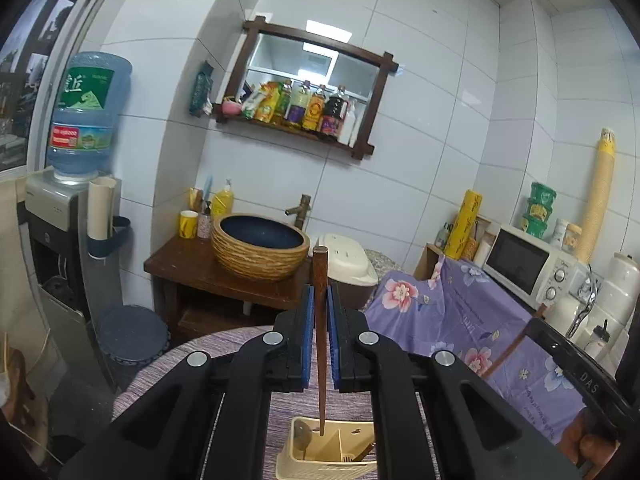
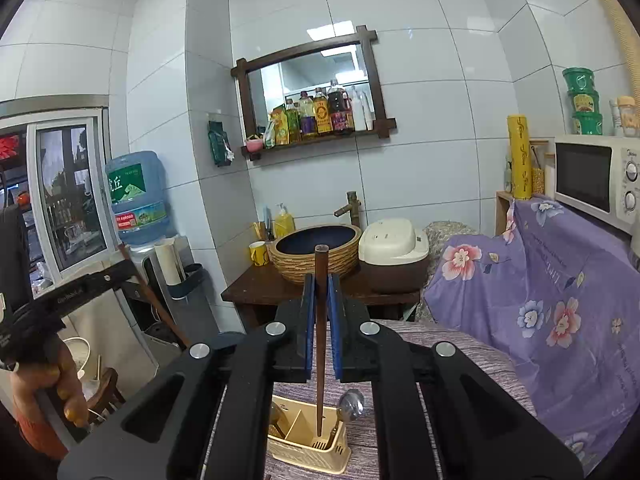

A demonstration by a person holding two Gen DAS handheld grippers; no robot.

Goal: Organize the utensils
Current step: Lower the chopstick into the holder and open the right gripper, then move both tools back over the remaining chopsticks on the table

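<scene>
My left gripper (image 1: pixel 320 294) is shut on a brown wooden chopstick (image 1: pixel 320 332) that hangs upright. Its thin tip points into a cream plastic utensil holder (image 1: pixel 294 460) below, where a metal spoon (image 1: pixel 302 434) stands in the left compartment. My right gripper (image 2: pixel 321 284) is shut on a second brown chopstick (image 2: pixel 321 352), upright, with its tip down in the right compartment of the same holder (image 2: pixel 304 456). A metal spoon (image 2: pixel 351 404) rises at the holder's right end. Each view shows the other gripper's black body at its edge, held by a hand (image 2: pixel 52 380).
The holder stands on a round table with a purple striped cloth (image 2: pixel 452 344). A floral purple cloth (image 2: pixel 552 280) covers furniture to the right, under a microwave (image 2: pixel 596 176). Behind are a wooden stand with a woven basin (image 2: pixel 316 252), a rice cooker (image 2: pixel 392 248) and a water dispenser (image 1: pixel 80 120).
</scene>
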